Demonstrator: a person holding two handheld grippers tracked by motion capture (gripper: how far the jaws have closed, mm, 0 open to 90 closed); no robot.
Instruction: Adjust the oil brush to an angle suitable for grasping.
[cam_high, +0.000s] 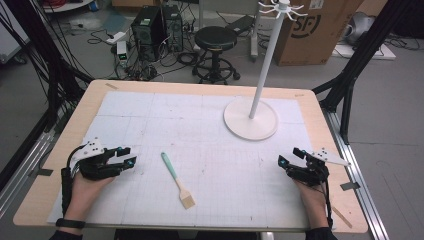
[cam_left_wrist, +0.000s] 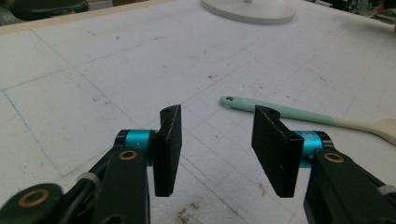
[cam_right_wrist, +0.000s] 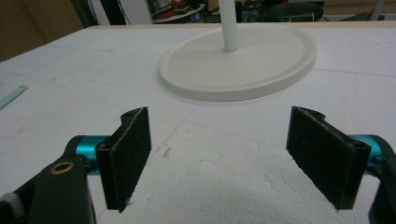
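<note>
A brush with a mint-green handle and a pale wooden head (cam_high: 177, 180) lies flat on the white mat, between my two hands. In the left gripper view the brush (cam_left_wrist: 299, 113) lies just beyond the right-hand jaw. My left gripper (cam_high: 129, 157) rests at the mat's left side, open and empty, a short way left of the brush. My right gripper (cam_high: 289, 156) rests at the right side, open wide with nothing between its jaws. A white stand with a round base (cam_high: 250, 119) and a tall pole (cam_high: 267, 55) rises at the back right; the round base (cam_right_wrist: 238, 63) lies ahead of the right gripper.
The white mat (cam_high: 200, 130) covers most of a wooden table (cam_high: 60, 150). Hooks (cam_high: 280, 7) crown the stand's pole. Beyond the table stand a black stool (cam_high: 215, 42), computer towers (cam_high: 157, 30) and a cardboard box (cam_high: 315, 30). Black frame struts flank both sides.
</note>
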